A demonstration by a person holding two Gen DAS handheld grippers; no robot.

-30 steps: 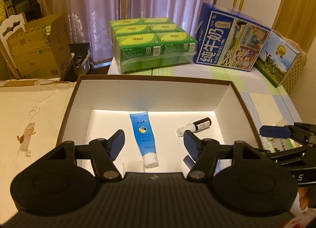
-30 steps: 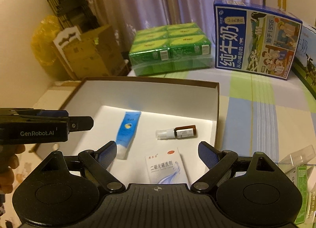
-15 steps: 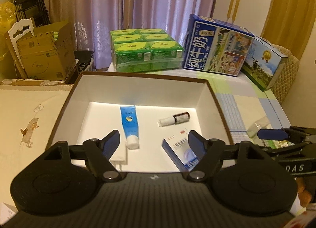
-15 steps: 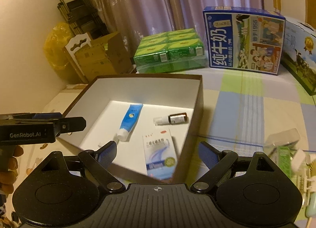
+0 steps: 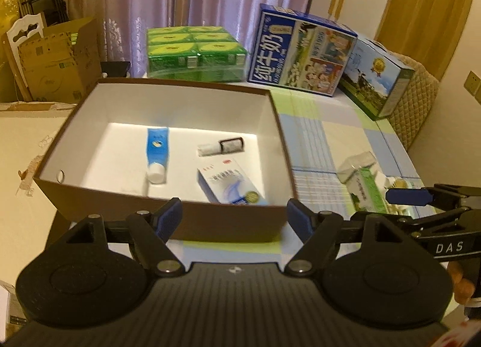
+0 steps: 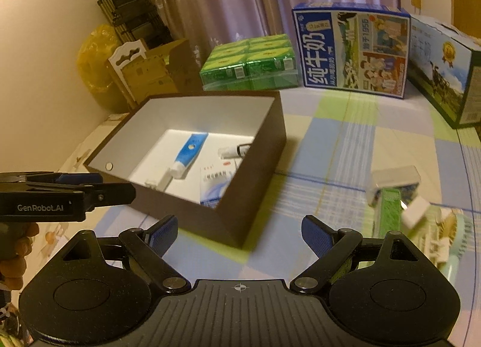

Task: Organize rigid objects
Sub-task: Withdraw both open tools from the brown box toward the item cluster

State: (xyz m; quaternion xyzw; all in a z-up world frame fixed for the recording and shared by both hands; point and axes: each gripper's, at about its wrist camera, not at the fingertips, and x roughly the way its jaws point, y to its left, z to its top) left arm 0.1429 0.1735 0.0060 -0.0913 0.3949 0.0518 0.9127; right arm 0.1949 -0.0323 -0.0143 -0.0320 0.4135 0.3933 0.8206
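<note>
A brown box [image 5: 168, 220] [image 6: 249, 178] with a white inside sits on the checked cloth. In it lie a blue tube [image 5: 157, 151] [image 6: 188, 156], a small brown vial [image 5: 221, 147] [image 6: 234, 150] and a white and blue medicine carton [image 5: 230, 186] [image 6: 217, 184]. My left gripper [image 5: 234, 220] hovers open in front of the box's near wall, nothing between its fingers. My right gripper [image 6: 239, 234] stands open near the box's front right corner, also empty. To the right of the box lie a green and clear package [image 5: 365, 184] [image 6: 389, 196] and other small items.
A green pack of cartons [image 5: 195, 52] [image 6: 251, 61] and two blue milk cases [image 5: 300, 52] [image 6: 354, 49] stand at the back of the table. A cardboard box [image 5: 57, 61] sits off to the left. Each view shows the other gripper at its side edge.
Both grippers have pulled back from over the box's inside to in front of it. The left jaws have widened slightly. The medicine carton now shows in the box.
</note>
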